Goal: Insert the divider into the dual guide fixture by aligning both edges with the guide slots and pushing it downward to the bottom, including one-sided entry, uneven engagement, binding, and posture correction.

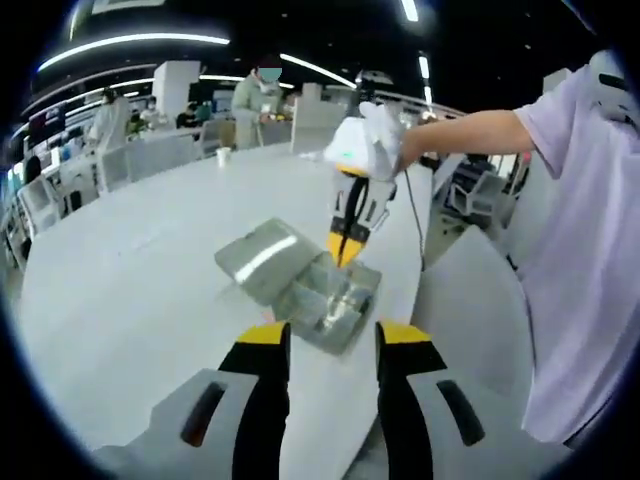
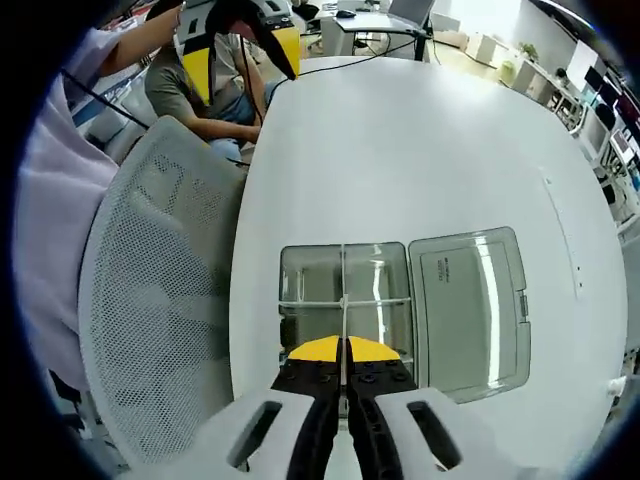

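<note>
- Currently right tool [image 2: 343, 372] is clamped on the divider [image 2: 343, 300], upright in the clear fixture [image 2: 345, 300], lid [image 2: 468, 305] open at 3 o'clock.
- Left tool [image 1: 333, 340] gapes, holding nothing, fixture at 12 on the white surface [image 1: 130, 290].

Bright ceiling strip lights [image 1: 135, 40] reflect as glare on the open lid [image 1: 262, 258]; fisheye edges bend, background figures soft.

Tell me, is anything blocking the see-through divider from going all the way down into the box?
Nothing visible does. The right gripper is shut on the divider, holding it upright over the open clear box. The lid lies flat, swung off to one side. The left gripper hovers open, apart from the box.
</note>
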The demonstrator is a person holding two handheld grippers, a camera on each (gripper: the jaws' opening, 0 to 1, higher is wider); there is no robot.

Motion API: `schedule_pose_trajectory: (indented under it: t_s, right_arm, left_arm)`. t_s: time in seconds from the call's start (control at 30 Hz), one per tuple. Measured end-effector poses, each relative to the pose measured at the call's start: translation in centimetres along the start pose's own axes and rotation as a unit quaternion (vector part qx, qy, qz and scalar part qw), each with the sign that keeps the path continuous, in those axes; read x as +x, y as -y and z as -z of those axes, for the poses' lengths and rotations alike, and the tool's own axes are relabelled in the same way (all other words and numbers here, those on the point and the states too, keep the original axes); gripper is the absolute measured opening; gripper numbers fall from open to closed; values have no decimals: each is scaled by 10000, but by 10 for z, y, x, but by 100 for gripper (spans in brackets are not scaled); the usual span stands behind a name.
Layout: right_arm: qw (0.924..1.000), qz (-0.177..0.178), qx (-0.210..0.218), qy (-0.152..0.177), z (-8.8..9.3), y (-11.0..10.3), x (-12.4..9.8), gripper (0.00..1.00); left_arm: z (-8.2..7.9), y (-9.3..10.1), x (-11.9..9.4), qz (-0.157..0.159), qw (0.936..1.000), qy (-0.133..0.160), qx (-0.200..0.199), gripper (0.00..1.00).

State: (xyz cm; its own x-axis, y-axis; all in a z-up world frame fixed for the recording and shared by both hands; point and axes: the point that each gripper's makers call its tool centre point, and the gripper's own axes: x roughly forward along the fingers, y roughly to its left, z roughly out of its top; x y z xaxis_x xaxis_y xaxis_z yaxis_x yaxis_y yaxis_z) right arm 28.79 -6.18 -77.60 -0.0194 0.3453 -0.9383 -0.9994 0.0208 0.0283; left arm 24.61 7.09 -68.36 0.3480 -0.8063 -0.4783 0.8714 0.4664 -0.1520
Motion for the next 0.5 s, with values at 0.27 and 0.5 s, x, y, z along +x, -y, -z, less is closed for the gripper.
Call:
schedule_pose_trajectory:
  t_s: [0.27, 0.5]
  right_arm:
    - [10000, -48, -16, 3, -1, -1, 2, 0]
    - [10000, -23, -35, -56, 2, 1, 4, 0]
  left_arm:
    - [2, -2, -2, -26, 10000, -35, -26, 36]
    - [3, -2, -3, 6, 10000, -49, -34, 45]
